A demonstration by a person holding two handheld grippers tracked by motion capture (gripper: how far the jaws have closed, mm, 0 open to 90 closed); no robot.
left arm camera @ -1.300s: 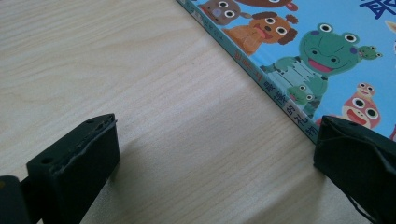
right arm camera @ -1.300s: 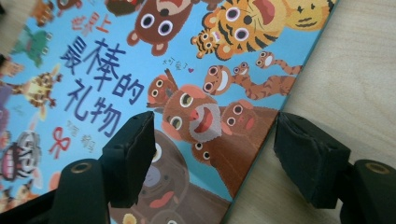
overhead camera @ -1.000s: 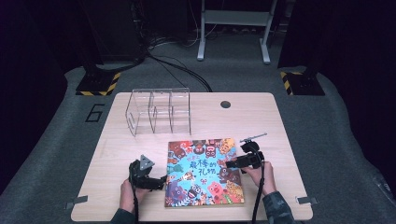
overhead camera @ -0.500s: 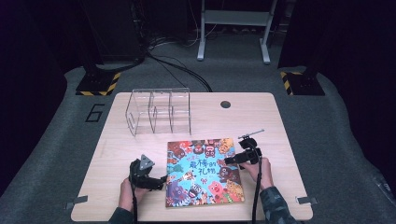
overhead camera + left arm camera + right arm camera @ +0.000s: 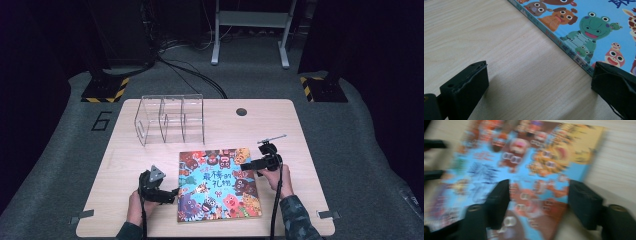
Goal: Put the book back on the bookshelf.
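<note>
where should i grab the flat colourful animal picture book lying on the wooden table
Take the colourful animal picture book by a side edge, coming in low and level from the side. It lies flat on the wooden table, so its thin spine edge is probably the only part jaws can close on.

Recording lab or studio, not a home. Pale wooden table (image 5: 150, 220) stands alone on grey carpet (image 5: 65, 165). Beyond the table, dark curtains and black stands with yellow-black hazard-striped bases (image 5: 104, 90). Cables (image 5: 190, 70) run across the floor behind the table. Left of the table, a "6" (image 5: 102, 120) marks the carpet. Metal frame legs (image 5: 250, 35) at back.
</note>
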